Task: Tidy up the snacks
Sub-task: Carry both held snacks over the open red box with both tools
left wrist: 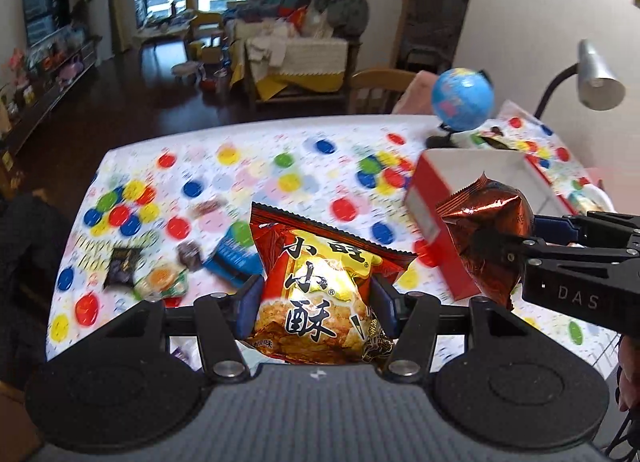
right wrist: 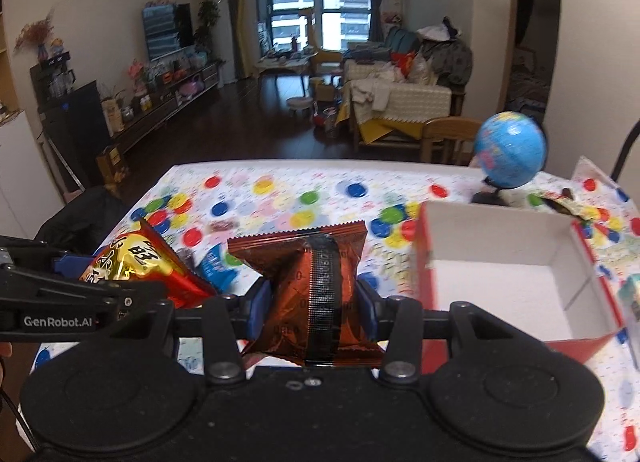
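My left gripper (left wrist: 316, 304) is shut on a red and yellow snack bag (left wrist: 320, 290) with Chinese print, held above the table. The same bag (right wrist: 136, 266) shows at the left of the right wrist view. My right gripper (right wrist: 314, 308) is shut on a copper-red foil snack bag (right wrist: 312, 294), its back seam facing the camera. That foil bag (left wrist: 488, 230) hangs at the right of the left wrist view, beside the box. A red box (right wrist: 500, 262) with a white inside stands open on the table's right (left wrist: 436, 206); its inside looks bare.
The table (left wrist: 240, 166) wears a cloth with coloured dots. Several small snacks lie at its left: a blue packet (left wrist: 236, 258), a dark packet (left wrist: 122, 266), a jelly cup (left wrist: 162, 282). A blue globe (right wrist: 510, 154), a lamp (left wrist: 596, 78) and a wooden chair (right wrist: 448, 140) stand beyond.
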